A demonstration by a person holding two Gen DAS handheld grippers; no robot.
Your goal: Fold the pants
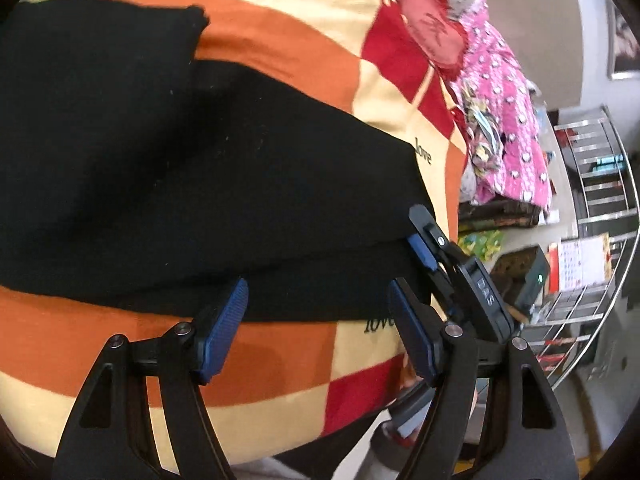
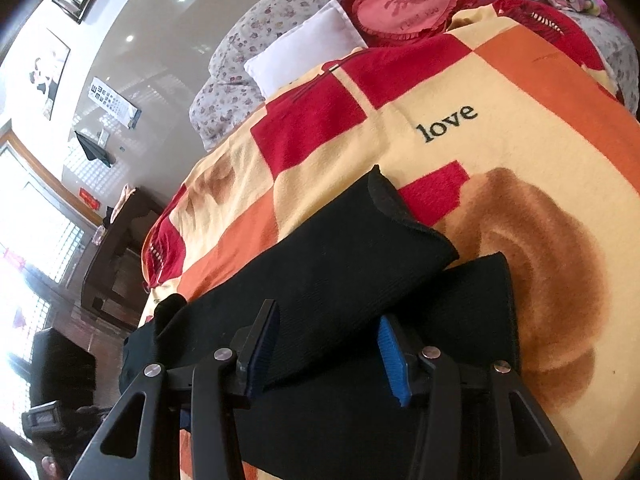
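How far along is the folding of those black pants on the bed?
Partway, it seems. Done: the black pants lie on the checked blanket with one leg laid over the other. In hand: nothing is gripped; the left gripper and right gripper both hover open over the cloth. Left: the pants look long, so folding them shorter probably remains.

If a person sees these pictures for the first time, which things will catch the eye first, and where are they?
First the black pants, lying partly folded across a bright blanket of red, orange and cream squares with the word "love". Behind it, by a white pillow, lies a red heart-shaped cushion. In front, the left gripper and the right gripper stand open over the black cloth.
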